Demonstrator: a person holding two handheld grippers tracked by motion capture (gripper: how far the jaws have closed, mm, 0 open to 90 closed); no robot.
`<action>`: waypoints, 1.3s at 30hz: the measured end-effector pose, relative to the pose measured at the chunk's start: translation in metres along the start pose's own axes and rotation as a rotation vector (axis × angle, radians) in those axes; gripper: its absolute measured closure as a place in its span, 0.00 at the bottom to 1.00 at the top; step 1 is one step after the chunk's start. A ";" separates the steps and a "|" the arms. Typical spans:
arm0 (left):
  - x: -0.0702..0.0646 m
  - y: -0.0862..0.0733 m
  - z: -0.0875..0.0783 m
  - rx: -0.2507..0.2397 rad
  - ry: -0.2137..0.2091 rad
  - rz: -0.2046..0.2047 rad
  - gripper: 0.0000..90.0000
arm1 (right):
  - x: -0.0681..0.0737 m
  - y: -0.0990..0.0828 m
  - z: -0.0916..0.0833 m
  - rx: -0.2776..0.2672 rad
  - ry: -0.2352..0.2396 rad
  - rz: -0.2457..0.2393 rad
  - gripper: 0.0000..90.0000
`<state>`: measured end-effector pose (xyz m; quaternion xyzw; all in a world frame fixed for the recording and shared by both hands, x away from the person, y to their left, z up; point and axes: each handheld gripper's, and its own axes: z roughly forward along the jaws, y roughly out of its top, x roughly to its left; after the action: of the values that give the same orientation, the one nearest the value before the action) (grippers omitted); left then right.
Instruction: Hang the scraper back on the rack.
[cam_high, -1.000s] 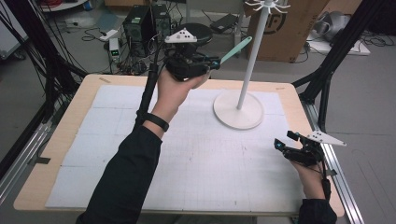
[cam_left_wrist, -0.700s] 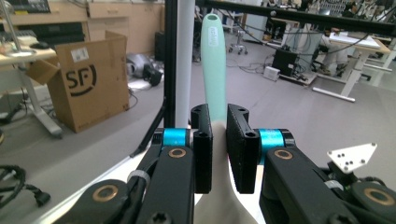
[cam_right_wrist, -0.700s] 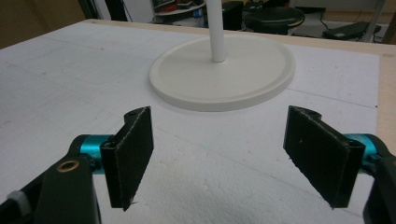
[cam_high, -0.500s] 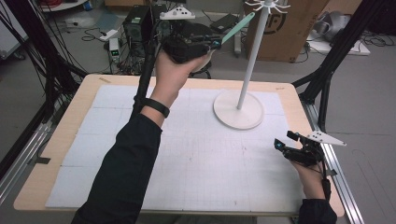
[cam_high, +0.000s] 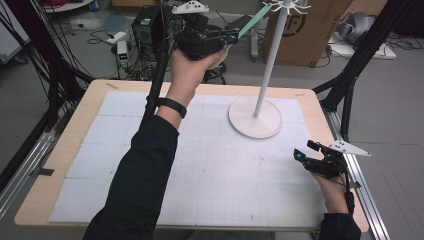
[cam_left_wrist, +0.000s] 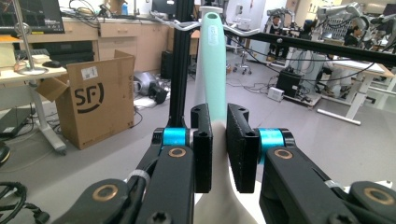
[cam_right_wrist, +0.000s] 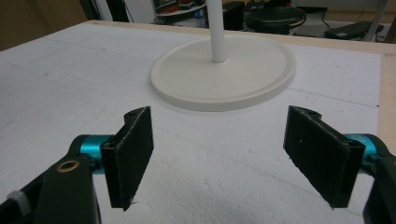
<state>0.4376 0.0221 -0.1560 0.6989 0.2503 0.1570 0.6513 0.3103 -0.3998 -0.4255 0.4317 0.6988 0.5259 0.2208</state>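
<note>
From the high view I see my left gripper (cam_high: 231, 36) raised well above the table (cam_high: 70, 150), clamped on a mint-green utensil (cam_high: 254, 19) whose tip reaches the hooked top of the white stand (cam_high: 267, 60). My right gripper (cam_high: 305, 152) rests low at the table's right edge, near the stand's round base. Left gripper view — both jaws pinch the green handle (cam_left_wrist: 213, 65), which points up toward the stand's hooks. Right gripper view — jaws spread wide over the white mat (cam_right_wrist: 56, 70), nothing between them, the stand base (cam_right_wrist: 224, 74) just ahead
</note>
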 end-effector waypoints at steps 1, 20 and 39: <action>0.000 0.000 0.001 0.000 -0.002 -0.003 0.90 | 0.000 0.000 0.000 -0.001 -0.001 -0.001 0.26; -0.008 -0.001 0.002 0.022 -0.005 0.025 0.90 | 0.001 0.000 0.000 -0.002 0.000 0.000 0.26; -0.002 -0.021 0.005 0.089 0.045 0.052 0.59 | 0.000 0.000 -0.001 -0.005 0.002 -0.001 0.26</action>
<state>0.4354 0.0174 -0.1772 0.7297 0.2533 0.1782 0.6096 0.3095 -0.4004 -0.4251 0.4303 0.6980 0.5279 0.2211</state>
